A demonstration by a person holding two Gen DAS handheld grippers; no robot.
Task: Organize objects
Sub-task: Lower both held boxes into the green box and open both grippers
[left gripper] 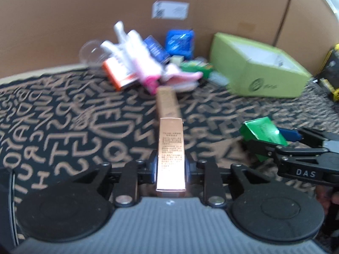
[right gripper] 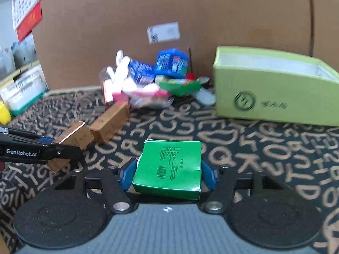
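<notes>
My left gripper point(left gripper: 170, 165) is shut on a long copper box point(left gripper: 170, 148) and holds it above the patterned mat; it also shows in the right wrist view point(right gripper: 73, 136) at the left. A second copper box point(left gripper: 168, 103) lies on the mat just beyond it, also seen in the right wrist view point(right gripper: 111, 121). My right gripper point(right gripper: 167, 174) is shut on a flat green box point(right gripper: 169, 167), seen in the left wrist view point(left gripper: 263, 132) at the right. A pile of packets and tubes point(left gripper: 148, 61) lies at the back.
An open light green carton point(right gripper: 273, 97) stands at the back right on the black mat with tan letters point(right gripper: 264, 152). A brown cardboard wall point(right gripper: 169, 10) closes the back. Storage boxes point(right gripper: 21, 89) and a calendar point(right gripper: 25, 6) are at the far left.
</notes>
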